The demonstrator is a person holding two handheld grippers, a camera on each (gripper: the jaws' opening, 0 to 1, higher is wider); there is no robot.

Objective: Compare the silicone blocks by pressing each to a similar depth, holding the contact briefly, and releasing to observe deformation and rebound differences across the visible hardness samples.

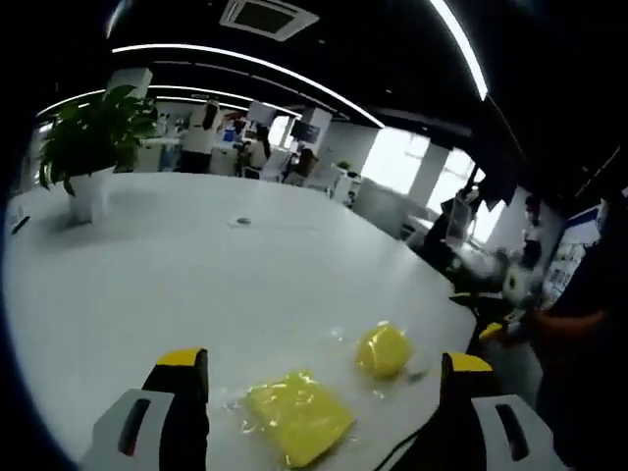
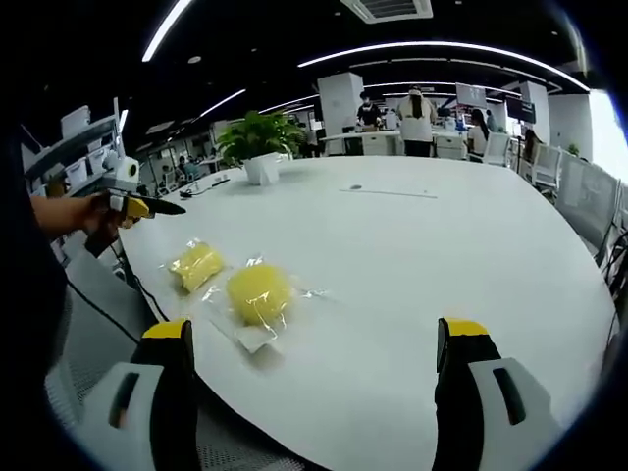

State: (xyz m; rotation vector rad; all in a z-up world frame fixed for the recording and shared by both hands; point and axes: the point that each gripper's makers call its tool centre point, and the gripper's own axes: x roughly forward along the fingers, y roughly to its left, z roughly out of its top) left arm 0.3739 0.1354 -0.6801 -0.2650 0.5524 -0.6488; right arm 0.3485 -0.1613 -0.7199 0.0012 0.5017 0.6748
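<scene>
- In the left gripper view, a potted plant [image 1: 90, 147] is seen at the far left of the white counter [image 1: 196, 285], with people and desks in the room beyond.
- The left gripper [image 1: 324, 378] is held with its jaws spread wide apart, nothing between them, above the near edge of the counter.
- Between those jaws, a flat square yellow silicone block [image 1: 297, 418] in clear wrapping is seen lying near the counter's edge; a rounder yellow silicone block [image 1: 384, 349], also wrapped, lies just to its right and farther off, apart from it.
- At the right edge of that view, a hand is seen holding the right gripper [image 1: 494, 332], whose state cannot be told there.
- In the right gripper view, a hand [image 2: 83, 218] at the left holds the other gripper beyond the counter's edge.
- The two wrapped yellow blocks lie side by side near the left edge of the counter, close but not touching.
- The right gripper [image 2: 316, 345] is held open wide, empty, with the blocks left of its centre.
</scene>
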